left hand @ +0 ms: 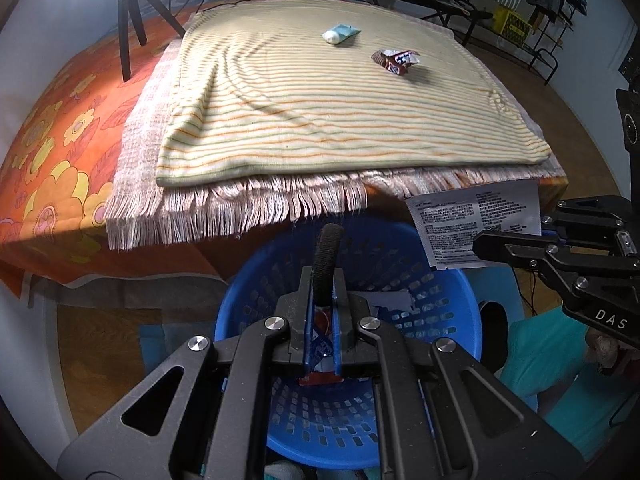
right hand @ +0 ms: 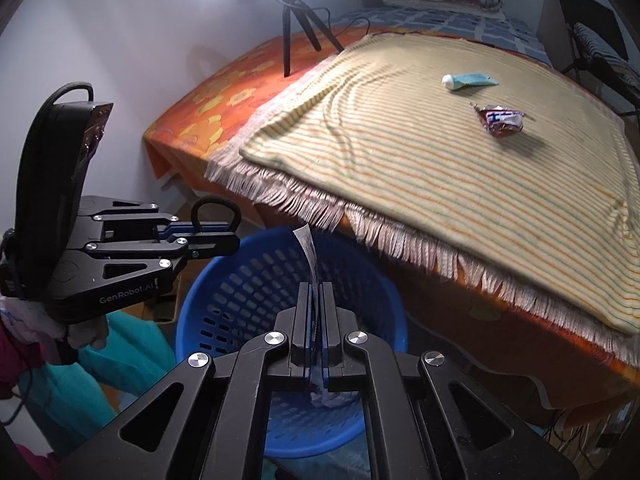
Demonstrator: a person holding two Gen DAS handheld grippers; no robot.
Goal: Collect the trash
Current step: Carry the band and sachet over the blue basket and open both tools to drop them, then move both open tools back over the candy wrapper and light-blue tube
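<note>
My left gripper (left hand: pixel 323 280) is shut on a black fuzzy hair band (left hand: pixel 327 256) and hangs over the blue plastic basket (left hand: pixel 440 308). From the right wrist view the same left gripper (right hand: pixel 234 240) shows the black hair band (right hand: pixel 216 212) looped above its fingers. My right gripper (right hand: pixel 316 290) is shut on a white printed sachet (right hand: pixel 310 252), seen edge-on above the blue basket (right hand: pixel 240 280). In the left wrist view the right gripper (left hand: pixel 482 245) holds the white sachet (left hand: pixel 476 220) flat over the rim. A small tube (left hand: pixel 340 34) and a crumpled wrapper (left hand: pixel 396 62) lie on the striped cloth (left hand: pixel 320 120).
The fringed blanket edge (right hand: pixel 400 240) overhangs the basket. A black tripod (left hand: pixel 128 20) stands on the orange floral sheet (left hand: pixel 60 140) at the back left. Paper scraps (left hand: pixel 390 300) lie in the basket. A person's teal clothing (left hand: pixel 560 360) is beside it. Chairs and a rack (left hand: pixel 520 20) stand beyond.
</note>
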